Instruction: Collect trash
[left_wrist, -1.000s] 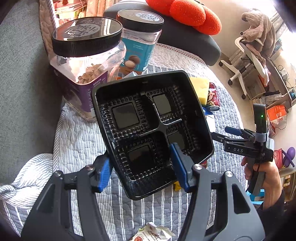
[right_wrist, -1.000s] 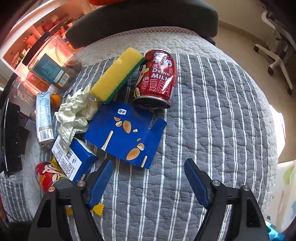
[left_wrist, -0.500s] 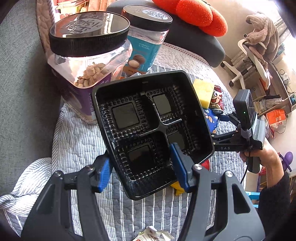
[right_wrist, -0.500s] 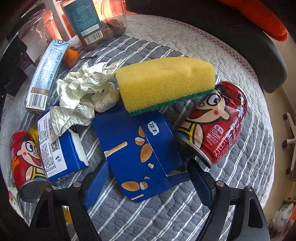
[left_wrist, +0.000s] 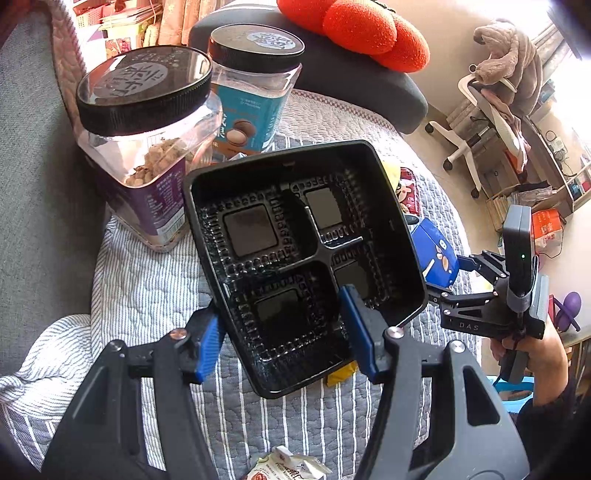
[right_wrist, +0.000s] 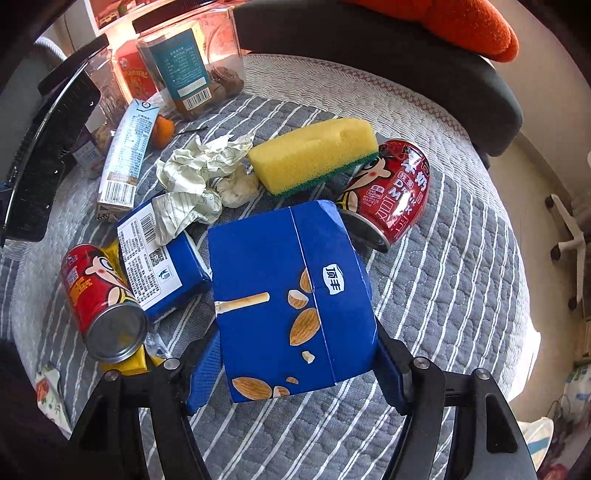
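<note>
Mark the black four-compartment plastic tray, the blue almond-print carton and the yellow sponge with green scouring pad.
black four-compartment plastic tray (left_wrist: 295, 251), left wrist view, central divider.
blue almond-print carton (right_wrist: 269, 266), right wrist view, upper printed face.
yellow sponge with green scouring pad (right_wrist: 310, 151), right wrist view, yellow top.

- The black tray (left_wrist: 295, 236) hides most of the yellow sponge (left_wrist: 391, 171) and the red can (left_wrist: 408, 192) behind it.
- The blue box (right_wrist: 291, 295) covers the inner faces of the right claw (right_wrist: 295, 369), so contact cannot be judged there.
- A snack wrapper (left_wrist: 291, 467) is cut off by the bottom edge.
- Print on the milk carton (right_wrist: 127, 155) is too small to read.
</note>
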